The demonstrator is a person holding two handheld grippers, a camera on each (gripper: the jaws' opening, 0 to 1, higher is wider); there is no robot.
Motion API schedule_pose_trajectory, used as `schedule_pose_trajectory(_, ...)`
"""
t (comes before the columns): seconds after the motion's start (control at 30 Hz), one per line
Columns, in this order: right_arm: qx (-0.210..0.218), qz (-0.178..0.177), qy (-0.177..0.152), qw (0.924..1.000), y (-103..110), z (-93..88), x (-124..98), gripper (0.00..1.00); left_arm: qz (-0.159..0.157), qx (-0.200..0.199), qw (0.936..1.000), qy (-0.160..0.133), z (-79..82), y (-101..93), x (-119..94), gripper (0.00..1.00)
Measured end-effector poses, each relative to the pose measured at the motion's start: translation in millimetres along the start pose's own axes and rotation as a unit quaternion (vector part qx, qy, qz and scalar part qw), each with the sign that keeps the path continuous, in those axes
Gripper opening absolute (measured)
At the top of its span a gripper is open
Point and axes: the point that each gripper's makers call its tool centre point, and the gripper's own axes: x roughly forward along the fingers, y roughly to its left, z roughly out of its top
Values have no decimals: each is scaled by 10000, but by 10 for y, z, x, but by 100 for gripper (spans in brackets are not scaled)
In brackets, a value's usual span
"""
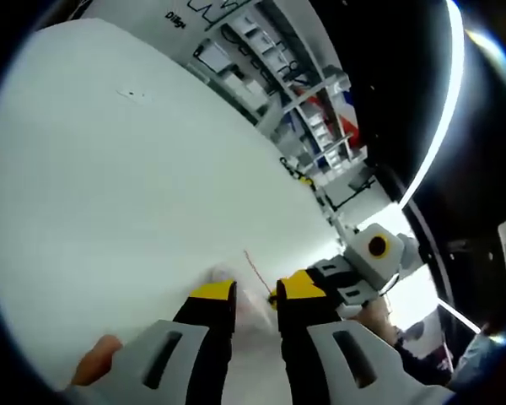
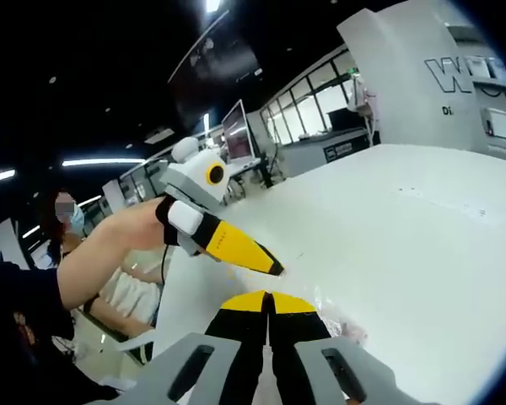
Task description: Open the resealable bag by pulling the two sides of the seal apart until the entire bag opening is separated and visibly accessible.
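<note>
Gripped clear, thin plastic resealable bag on white tabletop: left gripper jaws part-open around seal, right gripper jaws closed; risked slipping off slick film

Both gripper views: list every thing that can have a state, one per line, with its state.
Resealable bag: clear, lying on the white table, pinched at its edge; whether the seal has parted cannot be told.
Left hand-held gripper: jaws nearly closed, gripping the bag.
Right hand-held gripper: jaws shut together on the bag's edge.
</note>
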Motion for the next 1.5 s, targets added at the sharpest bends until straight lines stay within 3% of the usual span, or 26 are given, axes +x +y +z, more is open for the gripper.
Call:
schedule_pose_trajectory(0.37, -173, -28, 14, 9998, 50, -4, -10, 0, 175, 87, 9996, 213, -54, 24, 63, 14)
schedule_pose_trajectory(0.8, -177, -80, -18, 9998, 27, 12, -9, 0, 191, 51, 9996, 195, -43, 69, 39, 11)
schedule_pose_trajectory(1.17, -657, -198, 111, 9976, 66, 0, 18, 0, 131, -52, 9995, 288, -73, 37, 61, 8)
schedule_pose_trajectory(1.5, -709, -168, 126, 9973, 64, -7, 21, 0, 71, -58, 9997, 228, -20, 44, 46, 8)
